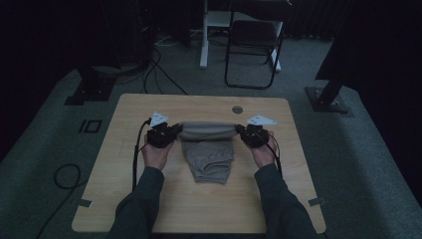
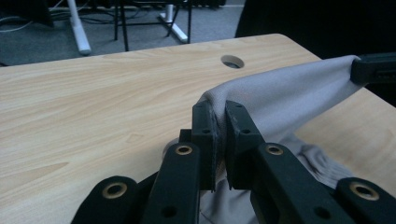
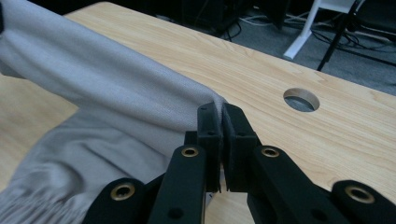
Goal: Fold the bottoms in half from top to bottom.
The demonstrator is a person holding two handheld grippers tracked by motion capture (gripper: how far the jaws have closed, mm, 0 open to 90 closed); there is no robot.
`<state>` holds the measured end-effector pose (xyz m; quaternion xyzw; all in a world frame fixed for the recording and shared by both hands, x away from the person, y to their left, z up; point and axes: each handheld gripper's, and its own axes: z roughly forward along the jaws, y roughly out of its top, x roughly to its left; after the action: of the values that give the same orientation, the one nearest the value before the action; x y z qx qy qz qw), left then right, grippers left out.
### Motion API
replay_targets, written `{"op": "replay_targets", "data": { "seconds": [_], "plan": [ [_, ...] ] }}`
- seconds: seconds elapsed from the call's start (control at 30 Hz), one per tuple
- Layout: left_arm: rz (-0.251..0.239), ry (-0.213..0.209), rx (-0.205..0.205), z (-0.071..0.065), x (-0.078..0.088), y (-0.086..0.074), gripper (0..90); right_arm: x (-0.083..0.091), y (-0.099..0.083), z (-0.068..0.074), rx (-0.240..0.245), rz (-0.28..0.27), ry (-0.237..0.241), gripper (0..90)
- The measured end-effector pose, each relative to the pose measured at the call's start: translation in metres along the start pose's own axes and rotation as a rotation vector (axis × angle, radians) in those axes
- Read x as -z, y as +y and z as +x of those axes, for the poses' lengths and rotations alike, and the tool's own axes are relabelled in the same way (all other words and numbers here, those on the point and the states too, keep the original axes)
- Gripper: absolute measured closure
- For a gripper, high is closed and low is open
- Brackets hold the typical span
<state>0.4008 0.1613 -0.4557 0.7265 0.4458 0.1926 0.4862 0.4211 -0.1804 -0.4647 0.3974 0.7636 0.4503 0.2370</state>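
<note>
Fingers (image 2: 205, 135) of the left gripper (image 1: 164, 133) and right gripper (image 1: 251, 133) are pinched shut on opposite ends of a soft grey knit cloth garment (image 1: 208, 149), stretched taut mid-worktop (image 1: 149, 107). It looks light, limp and stretchy, so corners or hems make the surest holds.

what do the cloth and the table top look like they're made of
Cloth: a grey knit fabric, matte; a fine weave texture shows, and it drapes and bunches softly, with a gathered band at one end. Table: pale wood or wood-look laminate, smooth with a slight sheen; grain lines run along it. Which one can't be told.
</note>
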Motion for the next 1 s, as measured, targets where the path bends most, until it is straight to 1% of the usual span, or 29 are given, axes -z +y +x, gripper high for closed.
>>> {"op": "replay_targets", "data": {
  "seconds": [0.23, 0.3, 0.37, 0.43, 0.53, 0.57, 0.63, 0.67, 0.77, 0.8, 0.87, 0.9, 0.97, 1.0],
  "plan": [
    [-0.010, -0.047, -0.018, -0.008, 0.017, -0.009, 83.6, 0.021, -0.010, 0.010, 0.039, -0.017, 0.024, 87.9],
    [-0.013, -0.063, -0.027, -0.011, 0.023, -0.013, 83.5, 0.028, -0.016, 0.013, 0.043, -0.021, 0.034, 87.9],
    [-0.006, -0.079, -0.031, -0.014, 0.028, -0.020, 83.4, 0.034, -0.023, 0.016, 0.047, -0.018, 0.050, 87.9],
    [0.010, -0.102, -0.026, -0.017, 0.031, -0.031, 83.3, 0.039, -0.032, 0.019, 0.044, -0.012, 0.067, 87.8],
    [0.043, -0.134, -0.008, -0.020, 0.034, -0.050, 83.0, 0.044, -0.048, 0.024, 0.047, 0.013, 0.083, 87.7],
    [0.054, -0.139, -0.004, -0.021, 0.034, -0.055, 82.9, 0.045, -0.053, 0.025, 0.048, 0.024, 0.089, 87.7],
    [0.078, -0.150, -0.003, -0.023, 0.034, -0.065, 82.8, 0.047, -0.063, 0.027, 0.032, 0.042, 0.112, 87.7],
    [0.087, -0.154, -0.003, -0.024, 0.034, -0.069, 82.8, 0.048, -0.068, 0.028, 0.032, 0.051, 0.117, 87.7],
    [0.120, -0.164, -0.009, -0.027, 0.034, -0.079, 82.6, 0.049, -0.080, 0.033, 0.039, 0.085, 0.129, 87.6],
    [0.125, -0.166, -0.011, -0.028, 0.035, -0.082, 82.4, 0.049, -0.083, 0.034, 0.042, 0.095, 0.134, 87.6],
    [0.128, -0.180, -0.002, -0.028, 0.037, -0.086, 82.0, 0.050, -0.087, 0.036, 0.047, 0.109, 0.142, 87.3],
    [0.136, -0.189, -0.003, -0.030, 0.038, -0.089, 81.5, 0.051, -0.089, 0.036, 0.047, 0.115, 0.149, 87.0],
    [0.153, -0.202, -0.014, -0.032, 0.039, -0.092, 78.0, 0.053, -0.090, 0.037, 0.058, 0.128, 0.164, 84.2],
    [0.153, -0.211, -0.027, -0.032, 0.040, -0.092, 74.4, 0.054, -0.091, 0.037, 0.069, 0.130, 0.170, 80.2]
  ]
}}
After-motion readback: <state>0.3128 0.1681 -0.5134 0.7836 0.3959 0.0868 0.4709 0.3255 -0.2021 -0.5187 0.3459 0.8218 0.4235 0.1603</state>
